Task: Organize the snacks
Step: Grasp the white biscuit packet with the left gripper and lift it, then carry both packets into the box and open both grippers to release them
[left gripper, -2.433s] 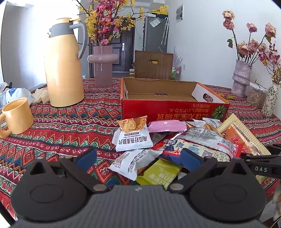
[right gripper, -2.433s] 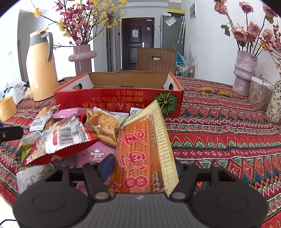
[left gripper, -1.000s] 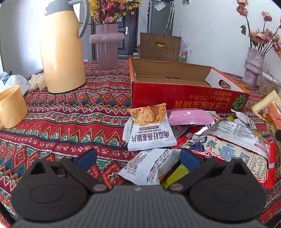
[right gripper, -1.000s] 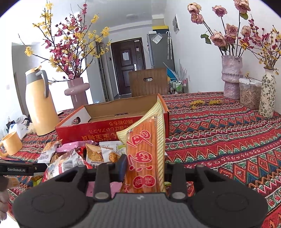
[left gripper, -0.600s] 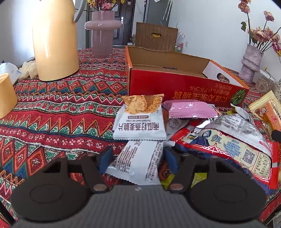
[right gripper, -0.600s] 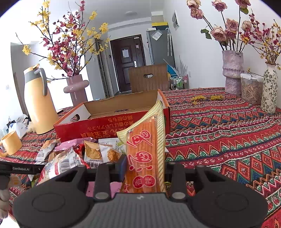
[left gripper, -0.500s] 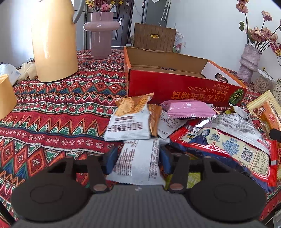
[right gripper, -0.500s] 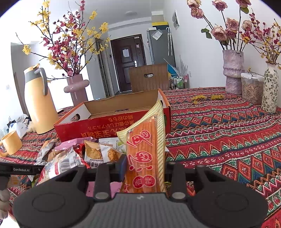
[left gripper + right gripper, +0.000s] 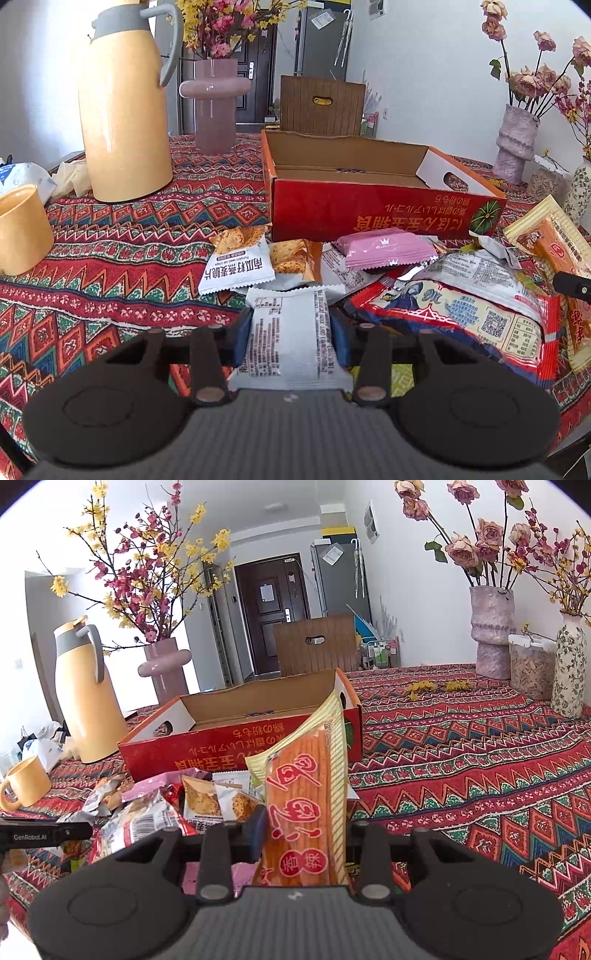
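My left gripper [image 9: 286, 328] is shut on a white snack packet [image 9: 284, 343], its blue pads pressing both sides, held just above the snack pile. Ahead lie a white pumpkin-seed crisp packet [image 9: 236, 269], a pink packet [image 9: 384, 247] and a red noodle bag [image 9: 461, 317]. Behind them stands the open red cardboard box [image 9: 369, 218], with nothing visible inside. My right gripper [image 9: 306, 830] is shut on a long orange spicy-stick packet [image 9: 306, 782], held upright in front of the red box [image 9: 221, 746]. That packet [image 9: 554, 243] also shows at the right edge of the left wrist view.
A yellow thermos jug [image 9: 122, 103], a yellow mug [image 9: 22, 229] and a pink vase [image 9: 214, 103] stand on the patterned tablecloth to the left. Flower vases [image 9: 491, 631] and a lidded jar [image 9: 532, 672] stand far right. A brown chair back [image 9: 321, 105] rises behind the box.
The left gripper's jaws closed on the white packet and drew it slightly off the pile; the crisp packet ahead shifted. The right gripper kept holding the orange packet still.
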